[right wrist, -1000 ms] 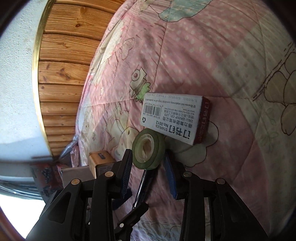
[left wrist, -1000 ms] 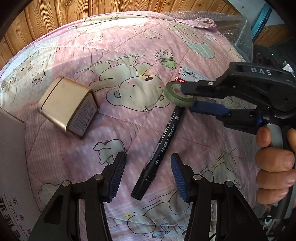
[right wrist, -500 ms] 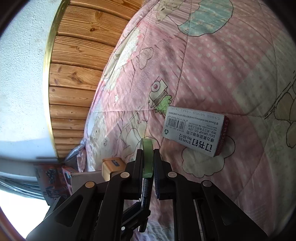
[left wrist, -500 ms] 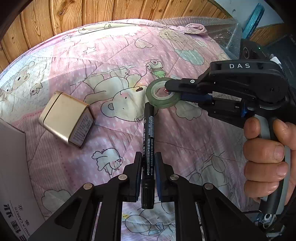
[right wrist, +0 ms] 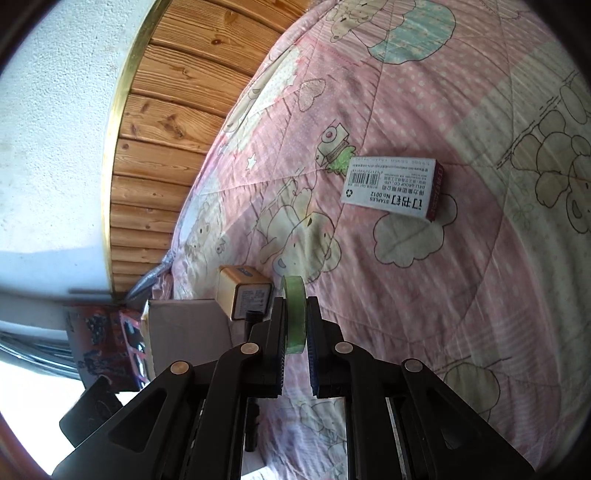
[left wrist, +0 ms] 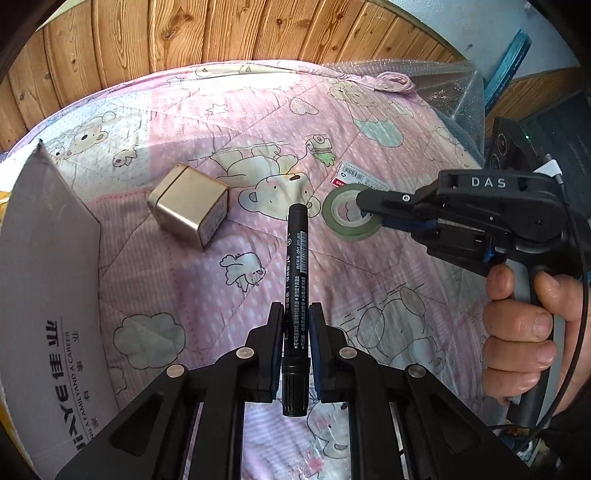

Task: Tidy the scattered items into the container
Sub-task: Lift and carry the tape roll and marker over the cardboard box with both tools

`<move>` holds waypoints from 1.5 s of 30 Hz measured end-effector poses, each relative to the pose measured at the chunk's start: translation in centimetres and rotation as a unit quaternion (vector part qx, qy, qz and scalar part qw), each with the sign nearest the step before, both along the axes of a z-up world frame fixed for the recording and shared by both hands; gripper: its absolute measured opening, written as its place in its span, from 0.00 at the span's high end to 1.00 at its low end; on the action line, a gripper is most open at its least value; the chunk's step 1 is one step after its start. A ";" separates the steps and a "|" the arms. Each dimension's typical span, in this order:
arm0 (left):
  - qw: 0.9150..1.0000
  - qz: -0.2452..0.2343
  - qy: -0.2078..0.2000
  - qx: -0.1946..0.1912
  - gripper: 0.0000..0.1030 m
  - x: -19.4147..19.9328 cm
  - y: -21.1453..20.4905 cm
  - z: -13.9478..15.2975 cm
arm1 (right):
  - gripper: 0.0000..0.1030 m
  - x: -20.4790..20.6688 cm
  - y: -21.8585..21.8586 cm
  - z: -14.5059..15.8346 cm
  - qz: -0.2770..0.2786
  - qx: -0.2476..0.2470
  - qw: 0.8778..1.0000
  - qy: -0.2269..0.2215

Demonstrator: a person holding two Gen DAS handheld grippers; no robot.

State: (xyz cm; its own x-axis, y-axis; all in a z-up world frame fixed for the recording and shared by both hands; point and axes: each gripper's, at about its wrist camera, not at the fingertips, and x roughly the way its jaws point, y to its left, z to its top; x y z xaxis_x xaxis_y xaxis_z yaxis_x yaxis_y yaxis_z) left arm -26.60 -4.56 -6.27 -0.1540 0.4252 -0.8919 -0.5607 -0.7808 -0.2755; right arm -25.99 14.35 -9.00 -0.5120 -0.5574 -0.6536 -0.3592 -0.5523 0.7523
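My left gripper (left wrist: pixel 295 314) is shut on a black marker (left wrist: pixel 296 258), which points away from me and hangs above the pink quilt. My right gripper (right wrist: pixel 295 306) is shut on a green tape roll (right wrist: pixel 294 314), held on edge between the pads. In the left wrist view the same tape roll (left wrist: pixel 351 218) sits in the right gripper (left wrist: pixel 369 208), to the right of the marker's tip. A cardboard box (left wrist: pixel 48 295) stands at the left. A gold tin (left wrist: pixel 188 205) and a staples box (right wrist: pixel 395 188) lie on the quilt.
The pink bear-print quilt (left wrist: pixel 229 122) covers the bed, with a wooden wall (left wrist: pixel 221 33) behind it. Bubble wrap (left wrist: pixel 436 85) lies at the far right corner. A person's hand (left wrist: pixel 524 325) grips the right tool's handle.
Both grippers went from open to shut, the left on the marker and the right on the tape roll. Both have since lifted and pulled back, and the cardboard box now shows larger at left.
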 end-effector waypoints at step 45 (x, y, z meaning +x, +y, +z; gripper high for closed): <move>0.992 0.103 0.061 0.031 0.86 12.0 -11.9 9.2 | 0.90 12.2 -11.1 7.6 0.128 0.030 0.990 0.042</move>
